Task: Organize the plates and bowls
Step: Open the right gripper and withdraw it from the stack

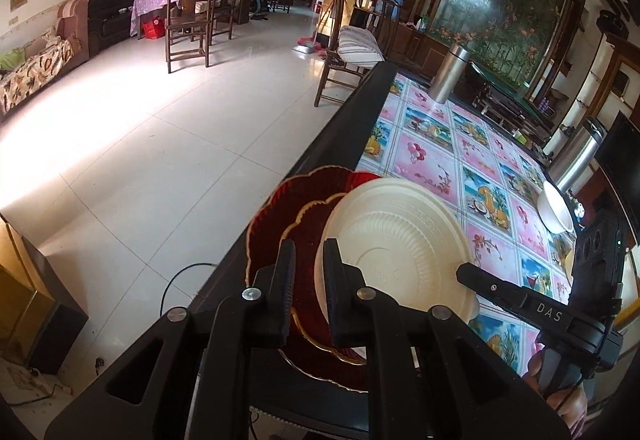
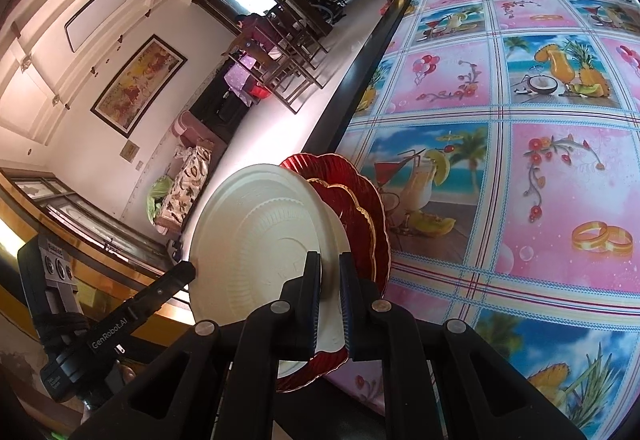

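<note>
A cream ribbed plate [image 1: 400, 236] [image 2: 256, 240] rests on two stacked red scalloped plates [image 1: 280, 215] [image 2: 360, 191] with gold rims, at the table's dark left edge. My left gripper [image 1: 310, 244] straddles the cream plate's near rim. The rim lies against one pad, and a slit of red shows beside the other. My right gripper [image 2: 329, 258] straddles the opposite rim, jaws slightly apart. Each view shows one of the other gripper's fingers [image 1: 492, 286] [image 2: 168, 286] at the plate's edge.
The table wears a pink and blue picture cloth [image 1: 440, 167] [image 2: 520, 119]. A white bowl [image 1: 554, 209] and two steel flasks [image 1: 450, 73] [image 1: 576, 155] stand farther along it. Left of the table edge [image 1: 352, 111] is tiled floor, with a cushioned chair [image 1: 356, 47] nearby.
</note>
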Motion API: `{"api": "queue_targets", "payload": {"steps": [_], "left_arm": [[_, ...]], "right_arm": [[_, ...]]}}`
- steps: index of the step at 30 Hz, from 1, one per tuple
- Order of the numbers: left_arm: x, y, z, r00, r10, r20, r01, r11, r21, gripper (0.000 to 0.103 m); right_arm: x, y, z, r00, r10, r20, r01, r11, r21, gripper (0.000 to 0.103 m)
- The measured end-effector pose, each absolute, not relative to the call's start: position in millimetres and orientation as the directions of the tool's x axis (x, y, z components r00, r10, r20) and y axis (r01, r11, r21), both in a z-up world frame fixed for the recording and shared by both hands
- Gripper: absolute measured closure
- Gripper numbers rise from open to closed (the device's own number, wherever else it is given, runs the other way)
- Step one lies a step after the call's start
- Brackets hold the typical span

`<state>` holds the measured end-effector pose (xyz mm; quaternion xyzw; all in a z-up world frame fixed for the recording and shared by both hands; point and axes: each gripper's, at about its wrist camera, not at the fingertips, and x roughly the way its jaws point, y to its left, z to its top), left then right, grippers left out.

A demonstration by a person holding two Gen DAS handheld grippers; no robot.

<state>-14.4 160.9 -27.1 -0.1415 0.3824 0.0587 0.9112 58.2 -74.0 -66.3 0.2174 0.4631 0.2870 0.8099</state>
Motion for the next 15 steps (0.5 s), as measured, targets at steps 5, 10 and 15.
{"api": "queue_targets", "payload": {"steps": [5,10,15], "left_arm": [[-32,172,-1,0.757,0.033,-0.652,-0.242,0.942,-0.234,0.091],[-39,143,19,0.799,0.002,-0.601,-0.167,0.962,-0.218,0.07],[-31,80,21,0.784,-0.076,-0.616,-0.023,0.988,-0.15,0.062]], "right_arm": [[54,-75,-56,0.445,0.644,-0.623,-0.287,0.761,0.582,0.083],[43,-91,-34,0.537,0.63,-0.561,-0.318,0.767,0.557,0.066],[38,-120,-21,0.594,0.611,-0.523,-0.304,0.773,0.557,0.063]]}}
